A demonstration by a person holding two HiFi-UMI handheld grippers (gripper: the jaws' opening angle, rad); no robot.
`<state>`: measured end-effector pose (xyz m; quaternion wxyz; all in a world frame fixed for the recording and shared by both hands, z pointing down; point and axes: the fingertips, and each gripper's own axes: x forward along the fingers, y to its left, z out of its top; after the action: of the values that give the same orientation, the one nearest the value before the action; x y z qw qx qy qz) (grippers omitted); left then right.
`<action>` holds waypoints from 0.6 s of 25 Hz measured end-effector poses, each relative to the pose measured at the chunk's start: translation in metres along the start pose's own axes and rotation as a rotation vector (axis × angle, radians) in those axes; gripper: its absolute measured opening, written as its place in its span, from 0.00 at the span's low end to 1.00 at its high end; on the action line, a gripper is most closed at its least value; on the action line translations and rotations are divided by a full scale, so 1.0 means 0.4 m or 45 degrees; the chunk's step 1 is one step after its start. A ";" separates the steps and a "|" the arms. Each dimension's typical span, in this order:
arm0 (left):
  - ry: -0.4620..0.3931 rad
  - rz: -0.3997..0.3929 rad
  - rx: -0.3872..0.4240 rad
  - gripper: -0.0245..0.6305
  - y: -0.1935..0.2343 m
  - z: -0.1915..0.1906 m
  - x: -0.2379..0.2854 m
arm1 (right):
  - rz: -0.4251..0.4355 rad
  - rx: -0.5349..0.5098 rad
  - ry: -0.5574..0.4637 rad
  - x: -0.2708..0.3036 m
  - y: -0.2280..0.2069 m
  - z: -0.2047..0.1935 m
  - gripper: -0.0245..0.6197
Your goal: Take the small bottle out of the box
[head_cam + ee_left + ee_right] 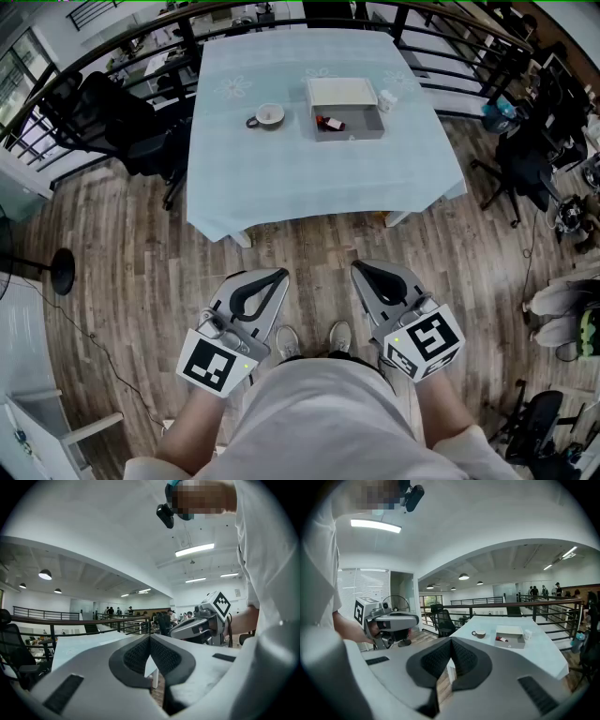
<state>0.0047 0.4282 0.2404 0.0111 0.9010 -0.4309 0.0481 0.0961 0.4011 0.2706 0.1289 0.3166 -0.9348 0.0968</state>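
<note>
Head view: small bottle [330, 123] lies inside the open box [352, 133] on the table [281, 178], with a cup [269, 115] left of the box. Left gripper [278, 276] and right gripper [359, 271] are over the wood floor [122, 272], well apart from the table.
Left gripper view: jaws pressed together, nothing between.
Right gripper view: jaws pressed together, empty; box ahead on the table.

Cup [270, 115] on pale-blue table [309, 183]
</note>
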 end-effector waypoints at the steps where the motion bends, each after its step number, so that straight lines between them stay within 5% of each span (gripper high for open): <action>1: 0.002 -0.001 -0.002 0.05 0.003 -0.002 -0.001 | -0.002 0.000 0.000 0.003 0.001 0.000 0.07; 15: -0.001 -0.025 -0.007 0.05 0.027 -0.009 0.005 | -0.013 0.006 0.013 0.030 -0.003 -0.003 0.07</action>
<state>-0.0029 0.4201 0.2438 0.0138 0.9052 -0.4222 0.0465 0.0878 0.3936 0.2754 0.1335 0.3211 -0.9322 0.1000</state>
